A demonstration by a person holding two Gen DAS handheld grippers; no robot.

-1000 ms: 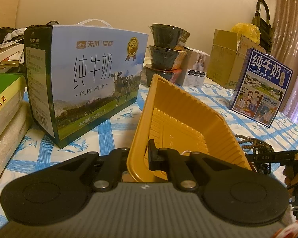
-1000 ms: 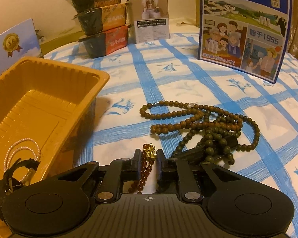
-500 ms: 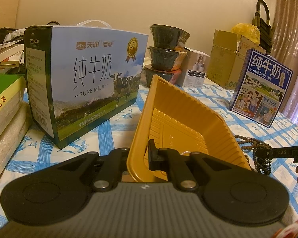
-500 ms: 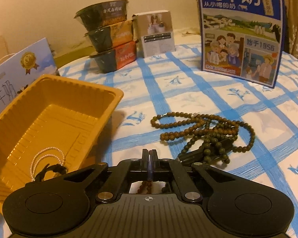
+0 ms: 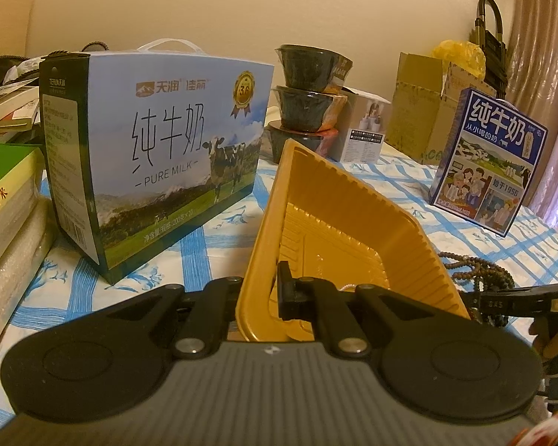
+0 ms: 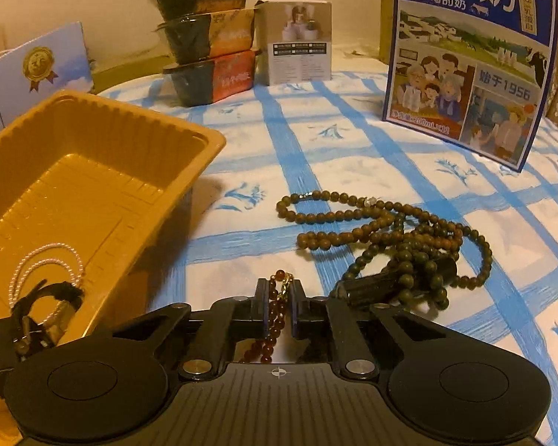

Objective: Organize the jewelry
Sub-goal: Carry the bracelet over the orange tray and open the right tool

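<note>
The blue-checked tabletop (image 6: 353,156) carries everything. My left gripper (image 5: 268,290) has its jaws clamped on the near wall of the yellow tray (image 5: 338,223), tipping it up, I judge to steady it for loading. A pearl strand (image 6: 44,264) already lies inside. Beside the tray sprawls the tangle of dark wooden beads (image 6: 394,238), untouched. My right gripper (image 6: 279,304) has its jaws narrowly apart around the amber bead bracelet (image 6: 275,319) with its gold charm; whether they pinch it firmly I cannot tell.
</note>
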